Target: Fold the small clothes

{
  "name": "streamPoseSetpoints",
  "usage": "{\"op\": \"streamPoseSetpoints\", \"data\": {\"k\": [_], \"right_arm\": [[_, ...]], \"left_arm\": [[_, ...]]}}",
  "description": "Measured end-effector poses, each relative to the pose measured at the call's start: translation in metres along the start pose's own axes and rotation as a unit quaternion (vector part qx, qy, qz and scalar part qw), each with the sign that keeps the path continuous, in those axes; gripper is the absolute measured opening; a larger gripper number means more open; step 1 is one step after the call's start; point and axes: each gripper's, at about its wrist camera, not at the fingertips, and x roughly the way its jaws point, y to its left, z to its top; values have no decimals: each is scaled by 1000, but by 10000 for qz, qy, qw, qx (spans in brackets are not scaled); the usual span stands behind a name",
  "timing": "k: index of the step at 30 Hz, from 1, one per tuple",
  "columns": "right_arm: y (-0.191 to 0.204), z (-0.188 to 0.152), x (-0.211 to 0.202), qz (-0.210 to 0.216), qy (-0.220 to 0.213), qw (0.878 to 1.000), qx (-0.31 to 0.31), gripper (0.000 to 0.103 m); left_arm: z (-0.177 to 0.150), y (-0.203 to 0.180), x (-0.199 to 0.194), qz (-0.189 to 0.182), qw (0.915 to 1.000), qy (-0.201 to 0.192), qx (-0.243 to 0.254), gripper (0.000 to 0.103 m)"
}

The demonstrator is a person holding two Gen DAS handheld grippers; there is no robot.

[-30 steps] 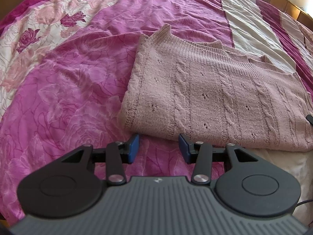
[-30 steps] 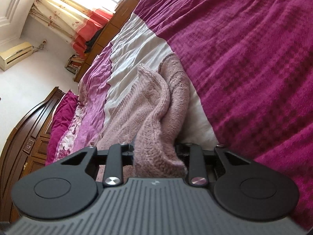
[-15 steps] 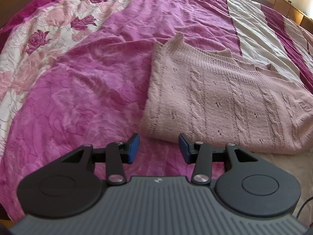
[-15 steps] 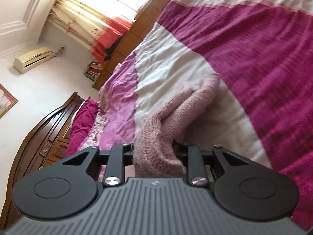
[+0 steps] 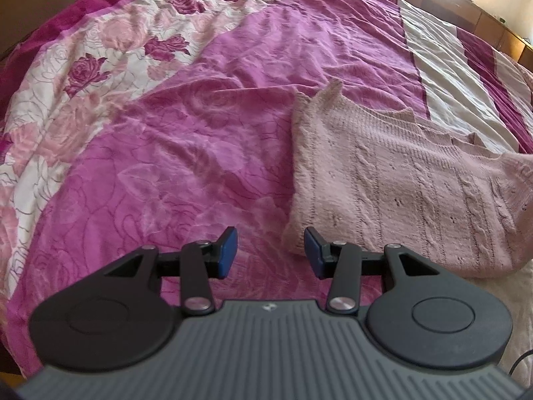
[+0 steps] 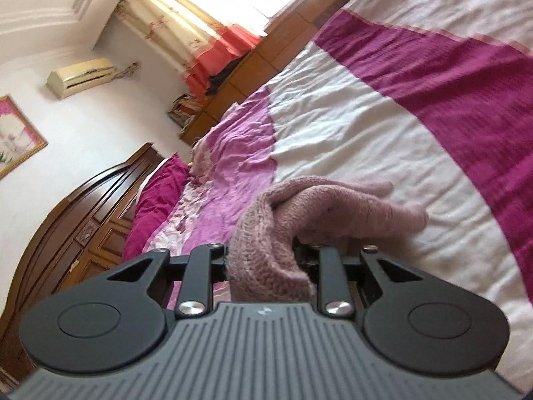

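Note:
A dusty-pink cable-knit sweater (image 5: 393, 186) lies partly folded on the bed, its near left corner just in front of my left gripper (image 5: 270, 252). The left gripper is open and empty, its blue pads apart, low over the bedspread. My right gripper (image 6: 266, 260) is shut on a bunched edge of the same sweater (image 6: 299, 213) and holds it lifted off the bed; the fabric hides its pads. The rest of the sweater trails away to the right in the right wrist view.
The bedspread (image 5: 186, 153) is magenta with rose print and has white and dark magenta stripes (image 6: 416, 106). A dark wooden headboard (image 6: 86, 220) stands at left in the right wrist view, with curtains (image 6: 200, 36) and a window behind.
My right gripper has lifted the sweater edge higher and tilted upward, so more of the room shows. My left gripper has shifted left, so the sweater now sits further right in its view.

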Motion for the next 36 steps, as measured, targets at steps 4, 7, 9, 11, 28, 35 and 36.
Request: {"op": "streamPoseSetpoints", "data": {"k": [4,7,9,11,28,35,36], "right_arm": [[27,-3,7,121,40,9994,-313,27],[46,-7,13,185,55,9985,-513,27],[57,-10,19,243,92,9979,-591,27],[69,-15,25,337,136,9970,-678,27],[173,-92,94,699,994,9754,-1840,27],[196,-161,132,392,1673,9495,-2624,27],[197,-170,138,329,1786,9443,-2743,27]], "left_arm": [[5,8,-1,22,10000,-54,-16,46],[10,14,-3,47,9999,-126,-44,46],[13,19,-5,60,9998,-174,-72,46],[15,24,-7,73,9997,-222,-102,46],[17,66,-16,147,9982,-386,-442,46],[14,77,-13,151,9980,-364,-492,47],[14,78,-12,150,9981,-357,-489,47]]}}
